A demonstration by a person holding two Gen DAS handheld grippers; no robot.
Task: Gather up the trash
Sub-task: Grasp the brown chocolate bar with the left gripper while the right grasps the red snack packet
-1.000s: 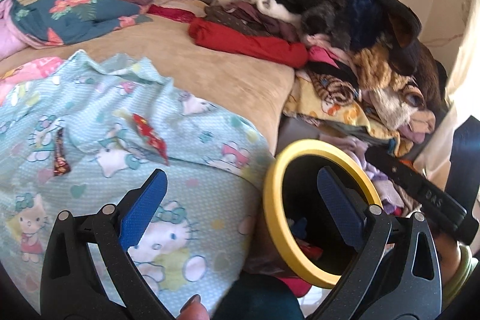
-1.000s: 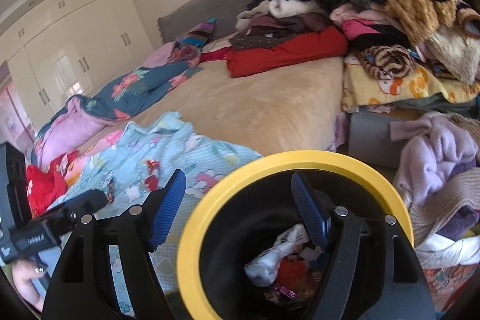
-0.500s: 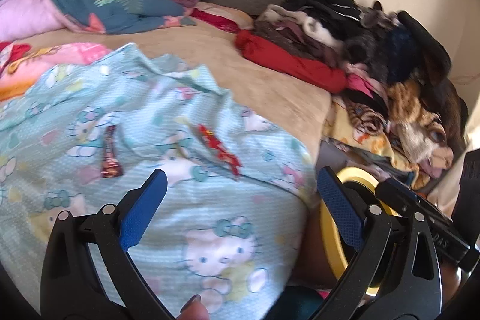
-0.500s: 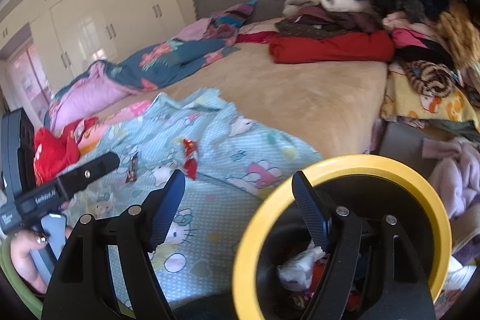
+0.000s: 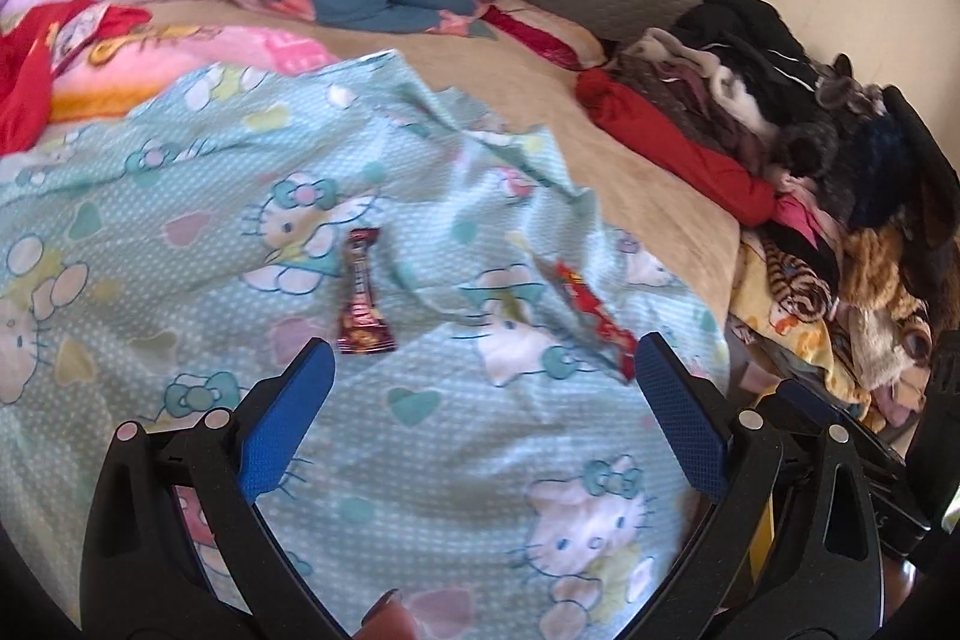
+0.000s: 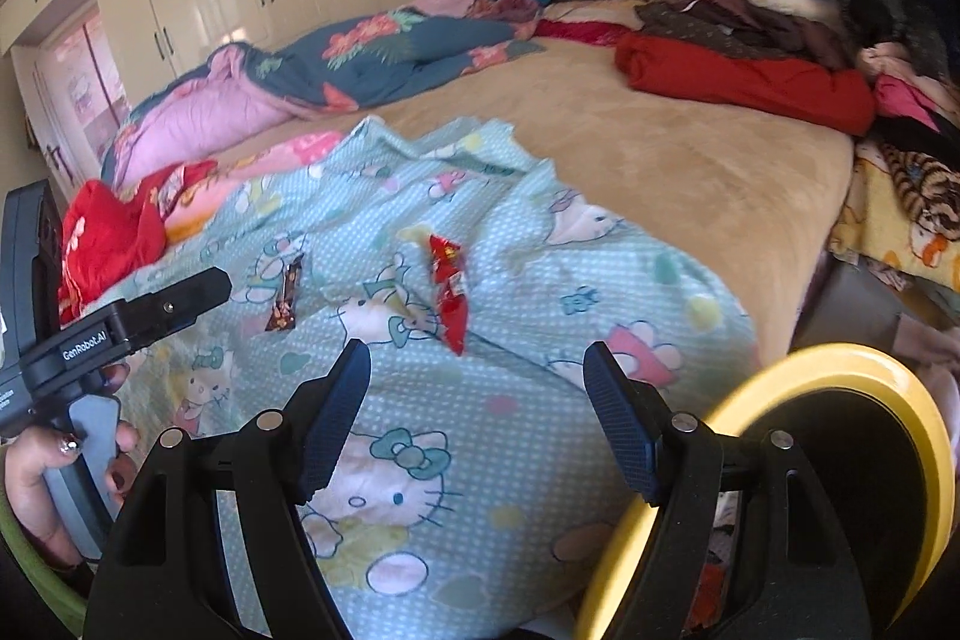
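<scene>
A tan bed [image 6: 690, 172] carries a pale blue cartoon-cat sheet [image 5: 420, 460] over its near corner. Beside that corner stands a yellow-rimmed bin [image 6: 840, 370]. Both the left gripper [image 5: 483, 376] and right gripper [image 6: 477, 370] hang spread and empty above the sheet. On the sheet lie a red wrapper [image 6: 450, 286] and a brown wrapper [image 5: 360, 298], apart.
</scene>
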